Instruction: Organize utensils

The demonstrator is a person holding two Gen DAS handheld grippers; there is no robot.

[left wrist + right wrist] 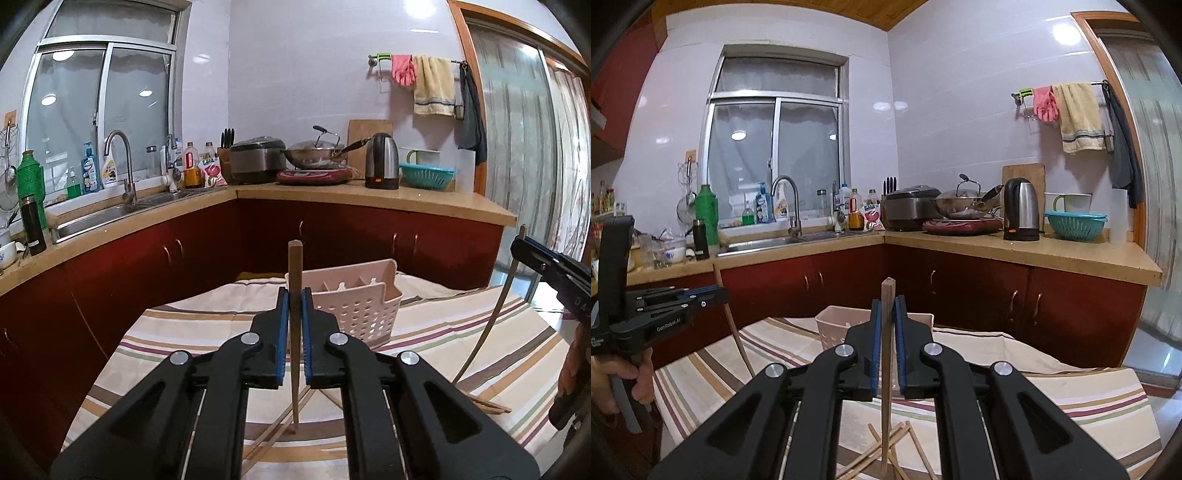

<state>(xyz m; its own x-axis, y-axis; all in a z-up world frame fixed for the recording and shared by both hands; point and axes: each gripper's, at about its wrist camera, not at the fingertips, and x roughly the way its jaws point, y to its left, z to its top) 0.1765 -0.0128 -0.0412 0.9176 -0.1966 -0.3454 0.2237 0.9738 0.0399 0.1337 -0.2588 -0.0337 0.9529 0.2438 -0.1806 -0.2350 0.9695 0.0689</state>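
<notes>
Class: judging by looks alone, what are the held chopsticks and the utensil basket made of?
Chopsticks: probably wood or bamboo, matte brown, squared tops. Basket: likely molded plastic, smooth pale pink, with punched round holes.

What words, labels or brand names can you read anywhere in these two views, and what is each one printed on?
"GenRobot.AI": white print on the side of the black left gripper, seen from the right wrist.
White letters on the black right gripper: cut off at the frame edge, unreadable.
Labels on the blue soap bottle, the white spray bottle and the red and white snack bag: too small and blurred.
Nothing else is legible.
</notes>
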